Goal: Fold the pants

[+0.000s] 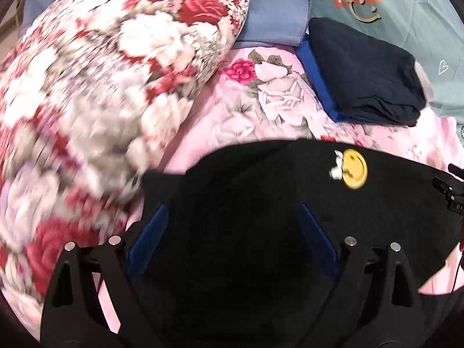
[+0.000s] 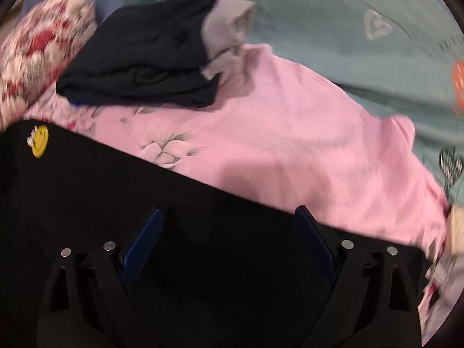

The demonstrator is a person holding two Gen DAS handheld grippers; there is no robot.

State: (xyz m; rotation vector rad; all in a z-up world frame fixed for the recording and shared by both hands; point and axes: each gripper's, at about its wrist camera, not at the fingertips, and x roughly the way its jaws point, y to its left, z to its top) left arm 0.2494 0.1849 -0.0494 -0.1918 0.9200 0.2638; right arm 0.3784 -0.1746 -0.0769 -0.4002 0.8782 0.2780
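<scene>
The black pants [image 1: 261, 203] lie on the pink floral bedsheet [image 1: 237, 121], with a yellow smiley patch [image 1: 354, 168] near their far edge. My left gripper [image 1: 233, 211] is open, its blue-padded fingers spread over the black cloth. In the right wrist view the same pants [image 2: 145, 203] fill the lower left, with the smiley patch [image 2: 39, 140] at the far left. My right gripper [image 2: 227, 213] is open above the pants near their far edge. Neither gripper holds cloth.
A large red-and-white floral pillow [image 1: 101, 87] lies to the left. A folded dark navy garment [image 1: 362, 78] [image 2: 139, 55] sits beyond the pants. A teal printed blanket [image 2: 348, 29] covers the far right. A blue pillow [image 1: 275, 8] lies at the back.
</scene>
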